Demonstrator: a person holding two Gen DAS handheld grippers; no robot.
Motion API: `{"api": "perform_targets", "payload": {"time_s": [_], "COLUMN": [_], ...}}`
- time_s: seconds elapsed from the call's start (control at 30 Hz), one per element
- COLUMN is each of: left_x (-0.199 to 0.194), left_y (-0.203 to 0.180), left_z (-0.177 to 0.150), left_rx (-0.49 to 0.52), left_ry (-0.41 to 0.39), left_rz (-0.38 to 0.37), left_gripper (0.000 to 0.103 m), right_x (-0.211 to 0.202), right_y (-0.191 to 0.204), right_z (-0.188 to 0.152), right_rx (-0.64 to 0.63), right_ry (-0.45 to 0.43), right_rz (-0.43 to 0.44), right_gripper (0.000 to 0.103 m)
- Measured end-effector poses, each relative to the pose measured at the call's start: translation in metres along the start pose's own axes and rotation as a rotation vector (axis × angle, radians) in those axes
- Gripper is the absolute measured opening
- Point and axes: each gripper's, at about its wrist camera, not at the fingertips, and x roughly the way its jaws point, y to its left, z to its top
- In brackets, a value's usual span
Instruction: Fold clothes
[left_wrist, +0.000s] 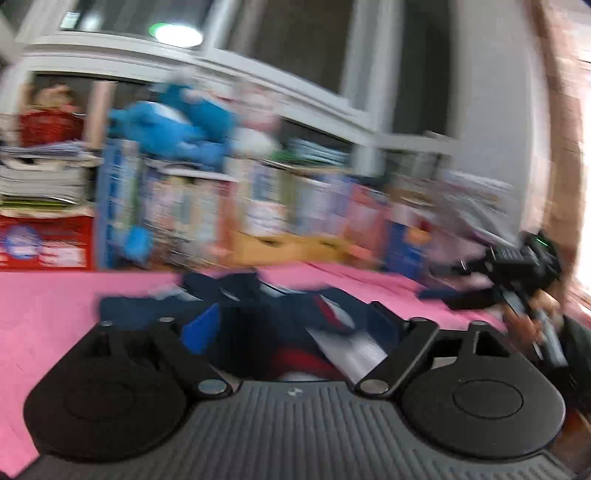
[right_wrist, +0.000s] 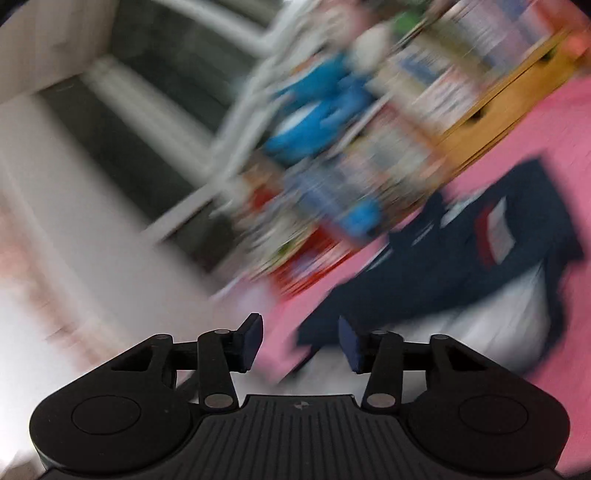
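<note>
A navy garment with red and white patches (left_wrist: 295, 314) lies on a pink surface (left_wrist: 55, 314). In the left wrist view my left gripper (left_wrist: 295, 325) is open, fingers spread wide just above the garment. The right gripper (left_wrist: 517, 266) shows at the far right of that view, held by a hand. In the right wrist view, tilted and blurred, the same garment (right_wrist: 461, 258) lies ahead to the right. My right gripper (right_wrist: 301, 343) is open and empty above the garment's near edge.
A crowded bookshelf (left_wrist: 258, 206) with books, boxes and a blue plush toy (left_wrist: 177, 125) stands behind the pink surface. A wooden drawer unit (right_wrist: 498, 103) sits at its foot. A white wall (right_wrist: 55, 221) fills the left of the right wrist view.
</note>
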Motion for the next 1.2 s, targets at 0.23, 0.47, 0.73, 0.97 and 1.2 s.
{"api": "perform_targets", "payload": {"time_s": [0.23, 0.47, 0.73, 0.97, 1.2], "left_x": [0.097, 0.079, 0.095, 0.113, 0.108], "left_y": [0.059, 0.006, 0.003, 0.003, -0.006], "left_z": [-0.017, -0.053, -0.054, -0.066, -0.068], "left_rx": [-0.136, 0.092, 0.099, 0.107, 0.150], "left_ry": [0.331, 0.311, 0.312, 0.350, 0.356], "left_rz": [0.274, 0.223, 0.322, 0.377, 0.320], "left_gripper": [0.091, 0.098, 0.099, 0.100, 0.100], "right_x": [0.037, 0.055, 0.161, 0.218, 0.219], "right_y": [-0.017, 0.045, 0.021, -0.021, -0.022], "right_z": [0.014, -0.063, -0.057, -0.028, -0.031], "right_rx": [-0.051, -0.769, -0.916, -0.737, -0.750], "right_ry": [-0.054, -0.013, 0.180, 0.371, 0.372], "right_rz": [-0.246, -0.417, -0.301, -0.294, -0.297], "right_gripper": [0.079, 0.103, 0.103, 0.103, 0.103]}}
